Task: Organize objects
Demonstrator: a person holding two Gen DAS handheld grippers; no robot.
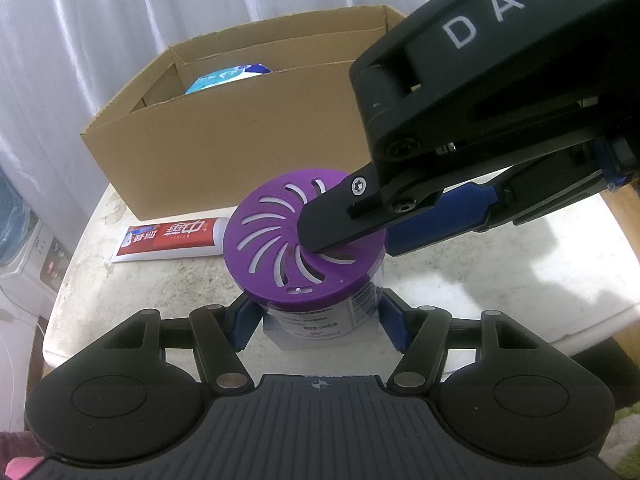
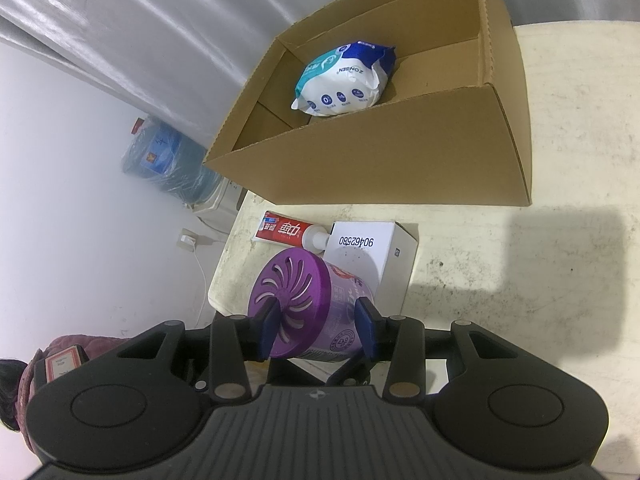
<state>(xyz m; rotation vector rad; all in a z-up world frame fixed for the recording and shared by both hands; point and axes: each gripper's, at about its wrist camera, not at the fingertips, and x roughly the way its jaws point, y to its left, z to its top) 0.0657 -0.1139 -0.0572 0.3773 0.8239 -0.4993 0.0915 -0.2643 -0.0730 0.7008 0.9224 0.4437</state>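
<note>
Left wrist view: the left gripper point(image 1: 318, 318) clamps its blue pads against the sides of the clear-bodied air-freshener jar with the slotted purple lid point(image 1: 304, 240), low on its body, while the jar stands upright on the small white box point(image 1: 288, 338). The right gripper point(image 1: 348, 236) comes in from the right; one black finger lies across the lid top and the blue one sits beside the rim. In the right wrist view, the right gripper's pads point(image 2: 368, 330) squeeze the jar, one on the lid face, one on the label side. Just beyond lies the red-and-white toothpaste tube point(image 1: 172, 238) on the worn white table point(image 1: 500, 280). Farther back stands the open brown cardboard box point(image 2: 400, 160), holding a white-and-blue wipes pack point(image 2: 344, 80).
</note>
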